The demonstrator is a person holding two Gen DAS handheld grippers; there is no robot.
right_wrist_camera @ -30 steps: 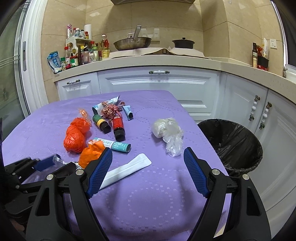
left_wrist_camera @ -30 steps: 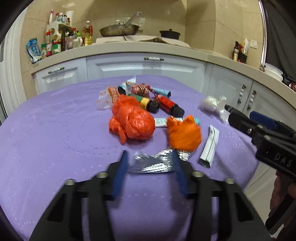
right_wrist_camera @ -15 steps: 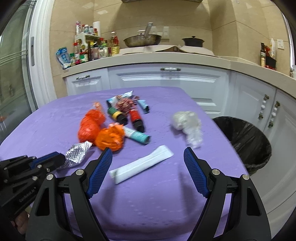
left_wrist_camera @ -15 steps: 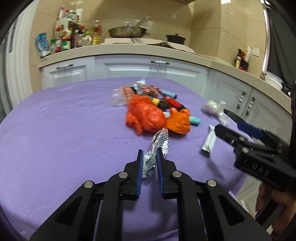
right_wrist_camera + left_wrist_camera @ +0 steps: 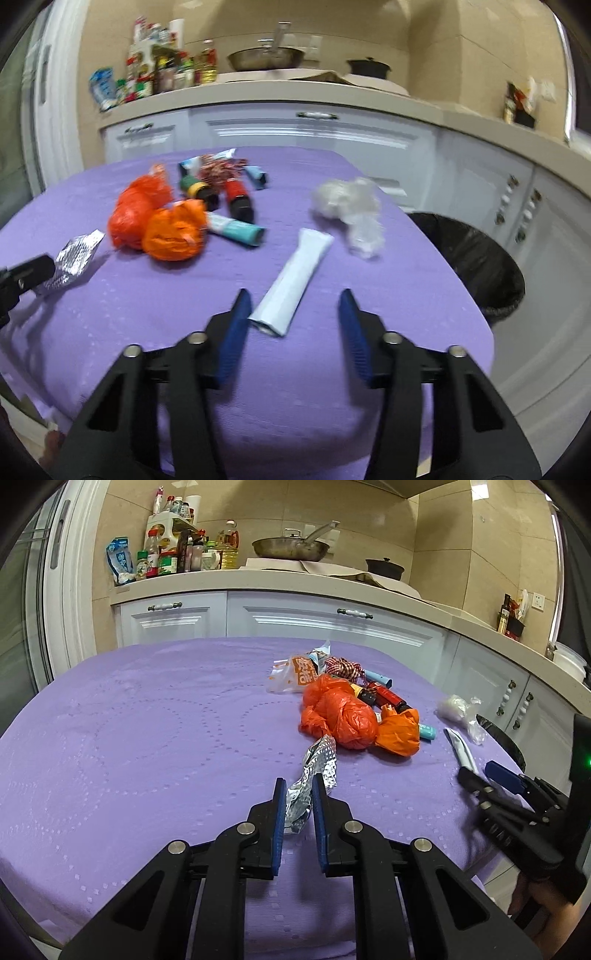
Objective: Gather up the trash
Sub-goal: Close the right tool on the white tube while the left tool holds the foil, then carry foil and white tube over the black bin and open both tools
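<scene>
Trash is lying scattered over the purple surface (image 5: pixel 332 387), mostly in the upper left of the right wrist frame, while the black-lined bin (image 5: pixel 476 258) is waiting at the right edge. The orange bags (image 5: pixel 155 225) are sitting close to the foil, so dragging could be snagging them. The white tube (image 5: pixel 295 273) is lying in the middle, its near end just between the right gripper (image 5: pixel 293 314) fingers, which are closing but not yet pressing; being off-centre, they risk pushing it aside or pinching only the tip. The crumpled foil wrapper (image 5: pixel 314 771) is being gripped by the left gripper (image 5: pixel 298 797) fingers at its low end only, so it could be slipping or tearing free
</scene>
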